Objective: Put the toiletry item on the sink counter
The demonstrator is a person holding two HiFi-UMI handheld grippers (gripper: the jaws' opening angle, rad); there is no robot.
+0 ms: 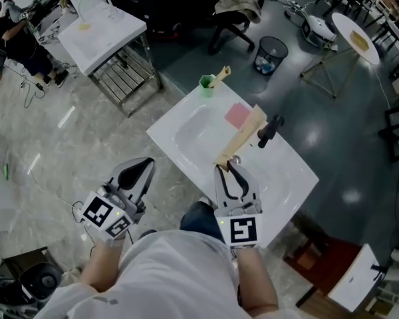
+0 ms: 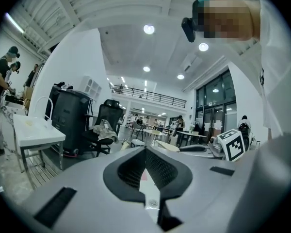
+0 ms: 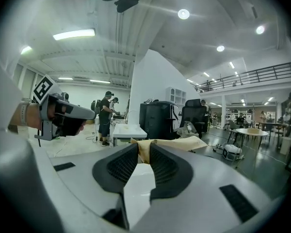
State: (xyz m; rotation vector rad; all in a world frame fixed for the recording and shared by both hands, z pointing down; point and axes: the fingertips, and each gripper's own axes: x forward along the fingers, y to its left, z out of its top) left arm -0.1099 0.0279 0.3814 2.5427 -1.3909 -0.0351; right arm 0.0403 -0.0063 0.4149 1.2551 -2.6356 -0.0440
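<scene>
A white sink [image 1: 287,178] on a stand fills the middle of the head view, with a black faucet [image 1: 269,130] at its right side. My right gripper [image 1: 227,165] is over the basin, shut on the near end of a long, flat tan toiletry item [image 1: 243,135] that points away toward the faucet. In the right gripper view the tan item [image 3: 143,155] is pinched between the two dark pads. My left gripper [image 1: 141,169] hangs over the floor to the left of the sink, jaws together and empty; its pads [image 2: 153,165] meet at the tip.
A green cup [image 1: 207,85] with a stick-like item stands on the sink's far corner, and a pink square [image 1: 237,115] lies near it. Behind are a white table [image 1: 100,25], a mesh waste bin [image 1: 271,54], a round table [image 1: 358,40] and a person [image 1: 16,38].
</scene>
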